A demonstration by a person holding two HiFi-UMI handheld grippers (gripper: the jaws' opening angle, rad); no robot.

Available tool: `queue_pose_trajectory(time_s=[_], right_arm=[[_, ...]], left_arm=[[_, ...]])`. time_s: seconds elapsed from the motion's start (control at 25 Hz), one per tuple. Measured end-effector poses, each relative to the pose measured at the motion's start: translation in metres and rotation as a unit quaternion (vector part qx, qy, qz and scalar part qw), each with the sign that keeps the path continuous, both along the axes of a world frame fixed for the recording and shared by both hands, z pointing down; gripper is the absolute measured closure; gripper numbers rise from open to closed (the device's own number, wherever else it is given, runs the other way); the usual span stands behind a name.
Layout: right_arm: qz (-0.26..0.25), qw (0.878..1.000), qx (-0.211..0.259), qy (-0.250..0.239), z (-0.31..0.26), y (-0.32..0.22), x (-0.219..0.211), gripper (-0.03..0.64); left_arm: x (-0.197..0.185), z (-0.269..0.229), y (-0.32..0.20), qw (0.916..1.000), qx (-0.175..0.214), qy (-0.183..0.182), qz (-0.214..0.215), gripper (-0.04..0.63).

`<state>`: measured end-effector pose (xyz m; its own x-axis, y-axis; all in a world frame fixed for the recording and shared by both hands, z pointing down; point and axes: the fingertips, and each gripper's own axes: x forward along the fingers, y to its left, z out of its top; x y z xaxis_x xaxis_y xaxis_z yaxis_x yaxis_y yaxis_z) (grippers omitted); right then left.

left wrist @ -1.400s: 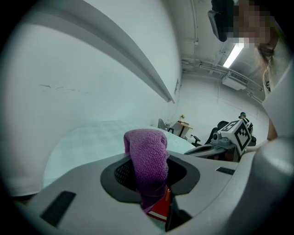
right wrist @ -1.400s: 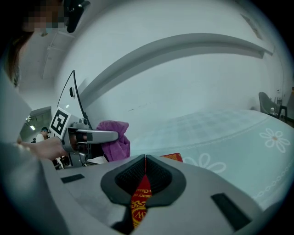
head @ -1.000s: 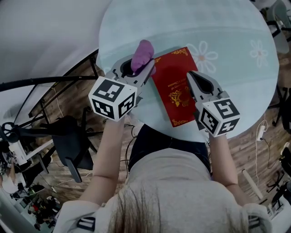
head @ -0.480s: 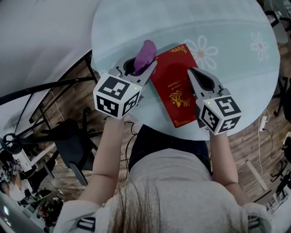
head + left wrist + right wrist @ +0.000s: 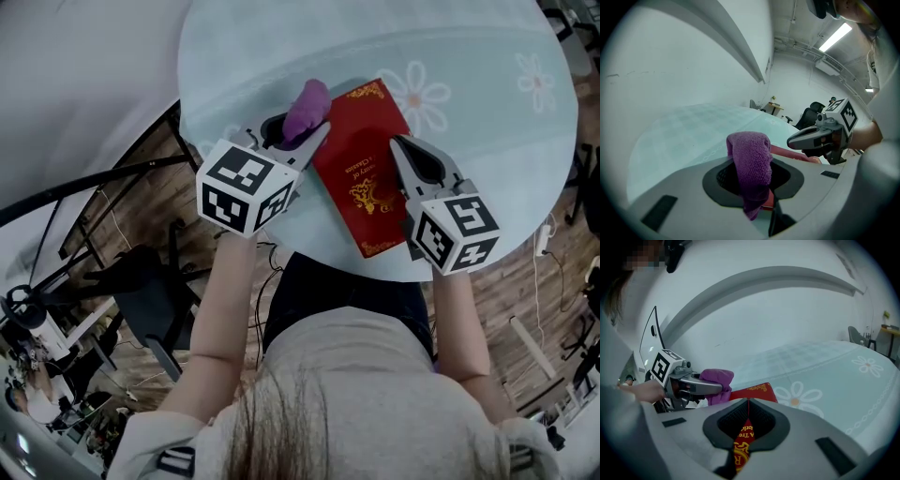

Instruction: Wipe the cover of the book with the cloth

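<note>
The person wears a pale grey short-sleeved top (image 5: 356, 375) with dark striped patches (image 5: 178, 459) at the shoulders, and a dark garment (image 5: 347, 295) below the waist. Long brown hair (image 5: 281, 422) lies over the back. The left gripper (image 5: 292, 131) and right gripper (image 5: 398, 148) are smooth grey shells with black textured jaw linings. Each carries a white cube (image 5: 246, 186) printed with black square markers.

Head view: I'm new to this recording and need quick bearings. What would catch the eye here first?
The red book with gold print lies near the front edge of the round pale table, between both grippers. The left gripper holds a purple cloth in its jaws beside the book's far left corner. The right gripper, jaws together, sits over the book's right edge.
</note>
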<state>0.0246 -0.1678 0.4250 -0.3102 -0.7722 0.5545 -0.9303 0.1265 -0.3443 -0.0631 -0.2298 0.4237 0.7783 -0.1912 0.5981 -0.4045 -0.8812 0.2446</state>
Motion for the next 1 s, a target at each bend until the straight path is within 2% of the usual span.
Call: queue_pose_trajectory(time_s=[0.28, 0.64, 0.84, 1.0], right_arm=[[0.023, 1.0, 0.0, 0.006, -0.001, 0.004, 0.007, 0.594], [0.022, 1.0, -0.003, 0.002, 0.003, 0.015, 0.005, 0.594], [0.011, 1.0, 0.001, 0.001, 0.0, 0.018, 0.007, 0.594], [0.0, 1.0, 0.0, 0.0, -0.002, 0.025, 0.013, 0.594]], left_arm=[[0.005, 0.008, 0.009, 0.9996, -0.016, 0.005, 0.021, 0.471], [0.011, 0.018, 0.012, 0.9993, -0.021, -0.003, 0.03, 0.471], [0.01, 0.019, 0.015, 0.9997, -0.007, -0.014, 0.019, 0.471], [0.014, 0.019, 0.023, 0.9991, 0.008, -0.027, 0.032, 0.471]])
